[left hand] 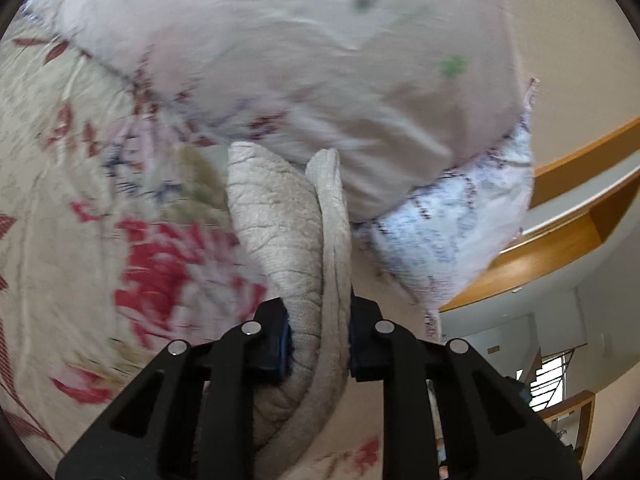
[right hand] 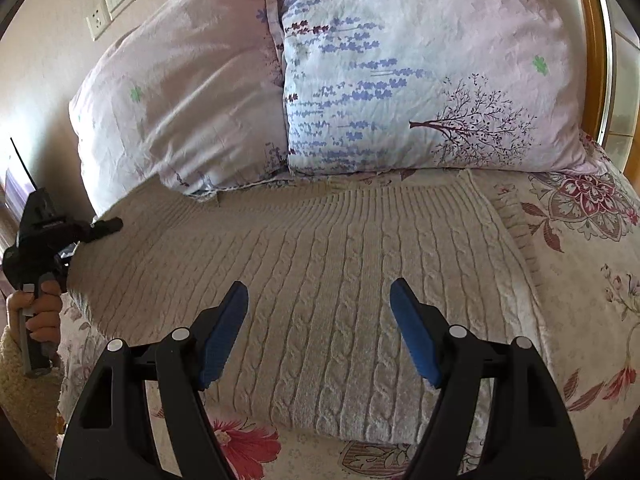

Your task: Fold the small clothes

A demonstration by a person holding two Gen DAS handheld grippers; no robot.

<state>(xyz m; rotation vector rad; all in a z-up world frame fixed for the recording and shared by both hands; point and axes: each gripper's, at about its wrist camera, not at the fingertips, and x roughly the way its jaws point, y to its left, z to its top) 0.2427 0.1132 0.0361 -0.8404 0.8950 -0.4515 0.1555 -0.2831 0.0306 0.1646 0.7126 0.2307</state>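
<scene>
A cream cable-knit sweater (right hand: 320, 264) lies spread flat on the flowered bedspread (right hand: 592, 280), its top edge against the pillows. My right gripper (right hand: 319, 308) is open and empty, hovering just above the sweater's near part. My left gripper (left hand: 320, 340) is shut on a folded edge of the sweater (left hand: 288, 232), which bunches up between its pads. The left gripper also shows in the right wrist view (right hand: 100, 227) at the sweater's far left edge, held by a hand.
Two pillows lie at the head of the bed, a pale pink one (right hand: 180, 96) and one with purple flowers and a tree (right hand: 420, 80). A wooden headboard (right hand: 592, 40) stands at the right. Wall sockets (right hand: 110, 4) are at the upper left.
</scene>
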